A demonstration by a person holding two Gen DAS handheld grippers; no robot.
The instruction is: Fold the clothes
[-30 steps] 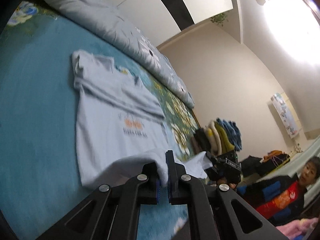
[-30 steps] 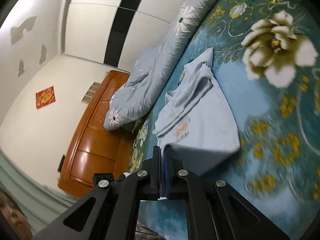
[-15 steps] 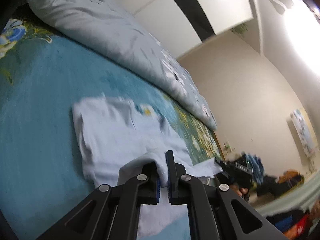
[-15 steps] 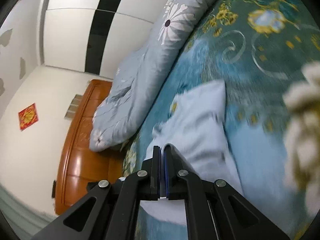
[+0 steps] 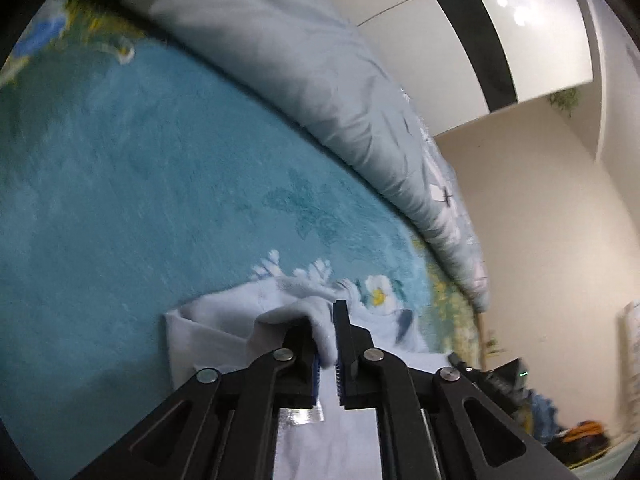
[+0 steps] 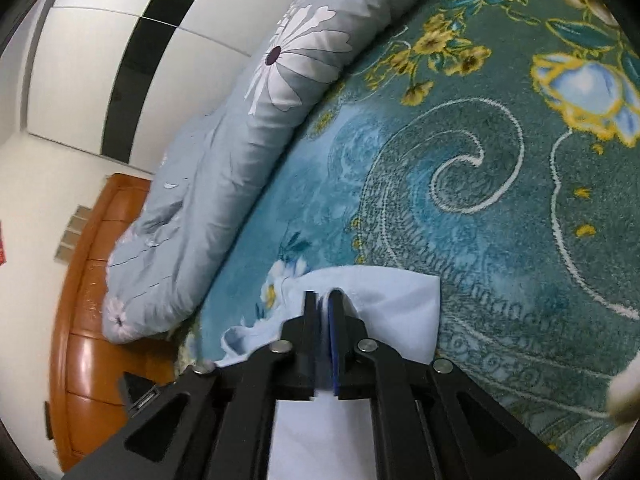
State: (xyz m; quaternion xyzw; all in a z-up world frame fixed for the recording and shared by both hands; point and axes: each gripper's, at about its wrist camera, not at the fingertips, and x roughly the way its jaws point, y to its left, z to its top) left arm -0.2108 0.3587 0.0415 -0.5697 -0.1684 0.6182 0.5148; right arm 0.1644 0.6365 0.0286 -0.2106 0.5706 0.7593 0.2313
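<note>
Pinching the pale-blue cotton shirt point(image 5: 224, 344) in both nearly closed grippers, left point(image 5: 329, 346) and right point(image 6: 325, 334), you're mid-fold over the teal floral blanket point(image 6: 500, 220); next, lay it evenly.

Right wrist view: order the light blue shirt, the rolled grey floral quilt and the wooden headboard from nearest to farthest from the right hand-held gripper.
1. Light blue shirt: clamped in the right hand-held gripper, spreading to its right.
2. Rolled grey floral quilt: up and to the left, lying along the teal blanket.
3. Wooden headboard: far left, past the quilt's end.
</note>
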